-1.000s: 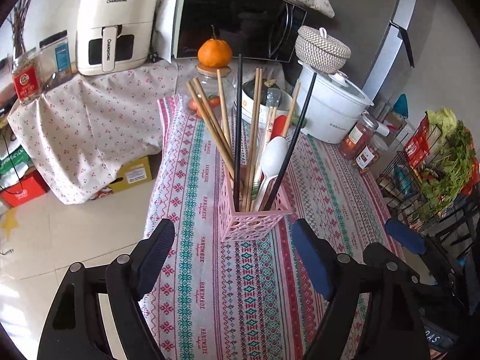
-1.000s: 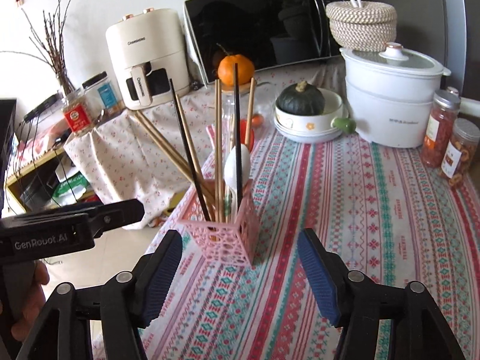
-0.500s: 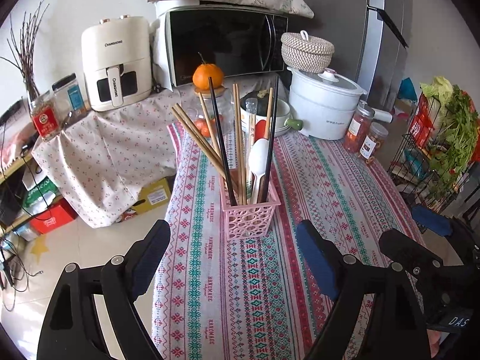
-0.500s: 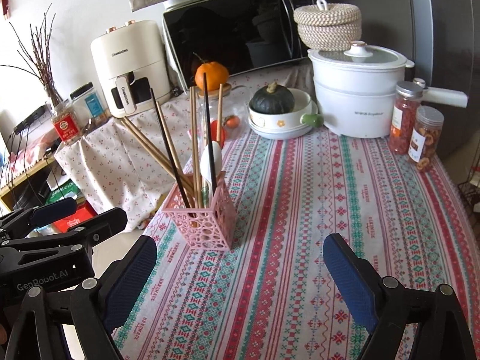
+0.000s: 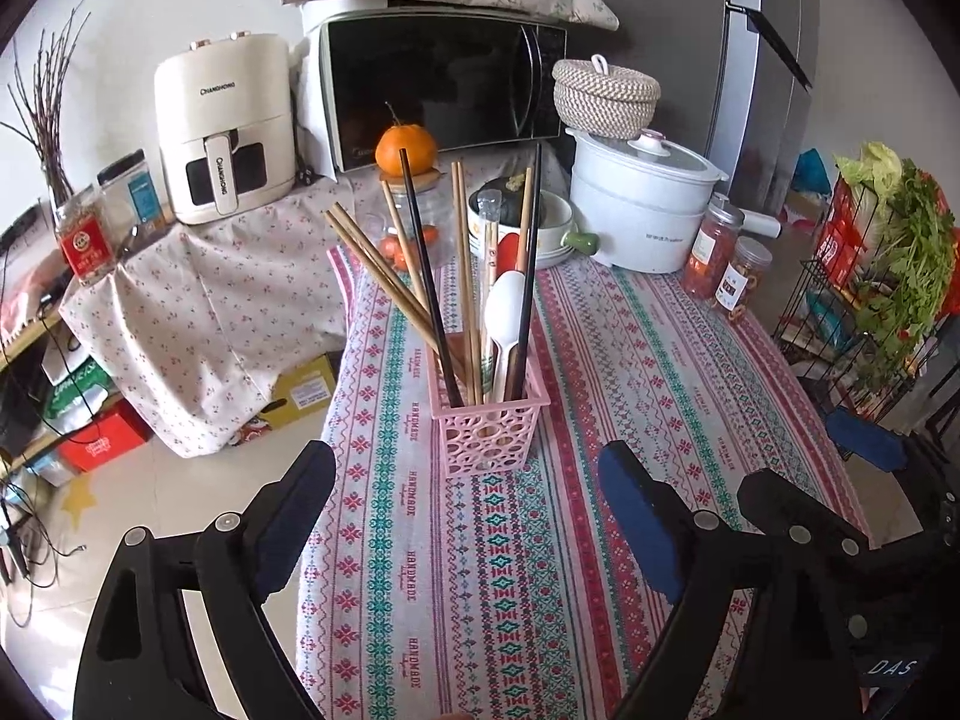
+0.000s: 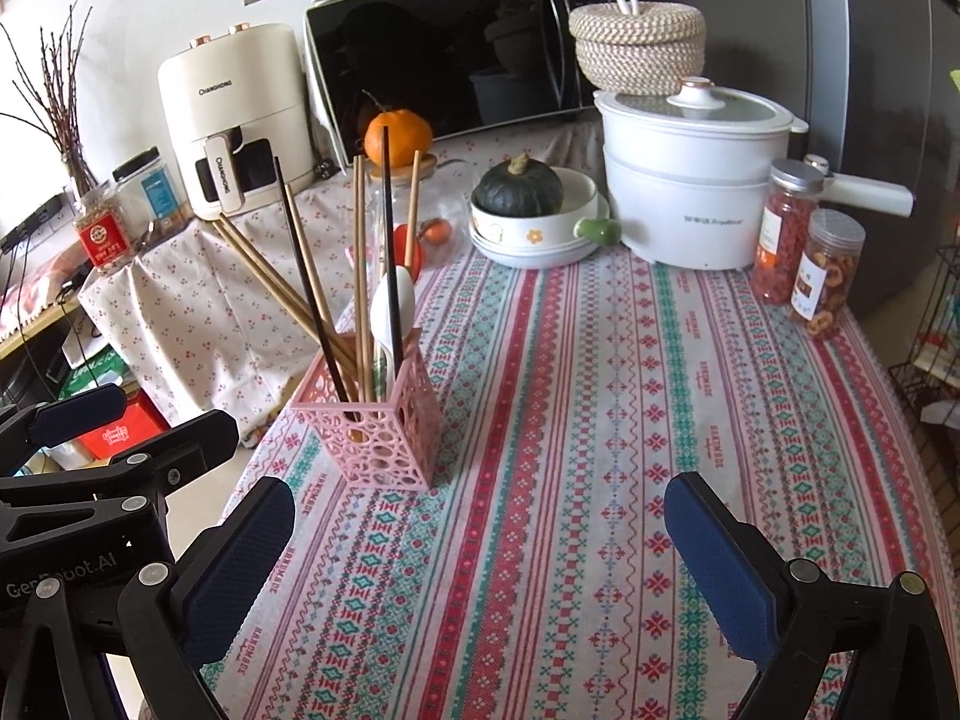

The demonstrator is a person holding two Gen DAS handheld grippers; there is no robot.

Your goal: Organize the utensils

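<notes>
Pink holder: perforated square basket, upright on the worktop, near its left edge. Worktop covered by a striped patterned cloth.

Contents of holder: wooden chopsticks, several leaning left, others near upright; two black chopsticks; white spoon, bowl upward. All stand inside the holder.

Left claw: fingers spread wide, nothing between them; hovering above the worktop's near end, the holder just beyond the gap. Seen also from the right wrist view at lower left.

Right claw: fingers spread wide, nothing held; above the worktop's middle, holder ahead and to its left. Its tip shows at the right edge of the left wrist view.

Far end of worktop: white pot with a woven lidded basket behind it; bowl holding a green squash; two jars to the right.

Behind: microwave, air fryer, orange on a glass jar.
</notes>
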